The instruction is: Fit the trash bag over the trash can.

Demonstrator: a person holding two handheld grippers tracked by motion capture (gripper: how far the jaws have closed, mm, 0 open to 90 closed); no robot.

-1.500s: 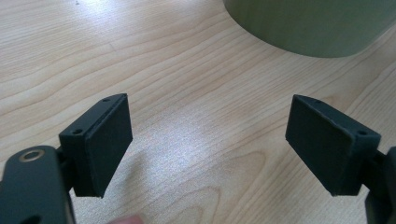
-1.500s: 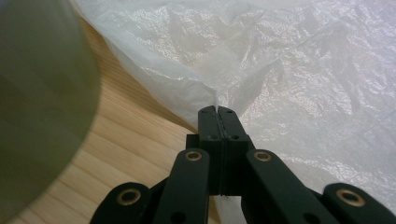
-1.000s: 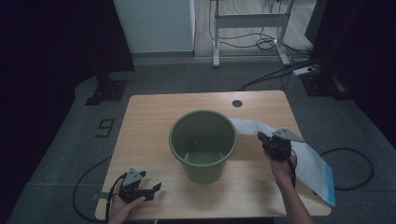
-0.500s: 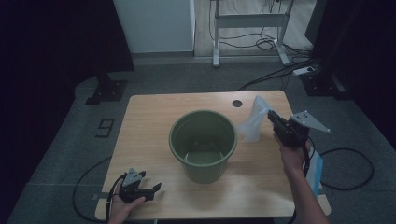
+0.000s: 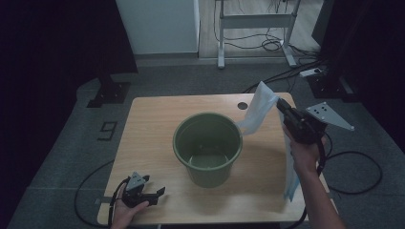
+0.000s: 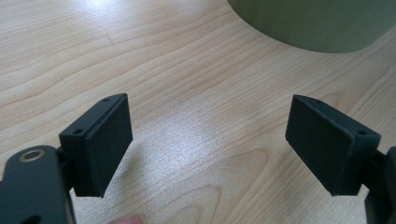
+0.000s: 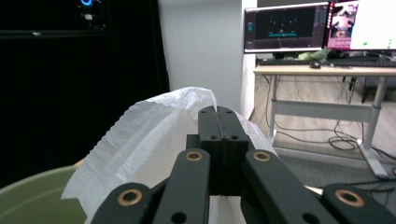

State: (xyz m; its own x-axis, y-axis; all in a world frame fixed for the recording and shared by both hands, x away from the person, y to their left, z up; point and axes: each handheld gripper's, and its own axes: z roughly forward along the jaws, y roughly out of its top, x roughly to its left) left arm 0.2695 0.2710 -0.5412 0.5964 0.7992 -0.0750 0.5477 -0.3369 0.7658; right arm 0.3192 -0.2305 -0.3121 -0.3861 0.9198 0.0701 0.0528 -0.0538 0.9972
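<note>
A green bucket (image 5: pixel 208 145) stands upright at the middle of the wooden table (image 5: pixel 153 124). My right gripper (image 5: pixel 279 103) is raised to the right of the bucket's rim and is shut on a thin white plastic bag (image 5: pixel 258 110). The bag (image 7: pixel 144 135) drapes from the closed jaws toward the bucket rim (image 7: pixel 32 196), and its long tail (image 5: pixel 290 176) hangs down to the table's right edge. My left gripper (image 5: pixel 160 194) rests open at the table's front left corner, its pads (image 6: pixel 100 144) wide apart over bare wood, the bucket's base (image 6: pixel 322 23) ahead of it.
A round cable hole (image 5: pixel 242 105) sits in the table's far right part. Cables (image 5: pixel 353 167) trail on the grey floor at the right. A desk frame (image 5: pixel 253 28) stands behind the table, and monitors (image 7: pixel 317 28) sit on a desk in the right gripper view.
My right gripper has lifted the white bag off the table's right side and carried it up and toward the far right rim of the bucket. The left gripper has stayed in place.
</note>
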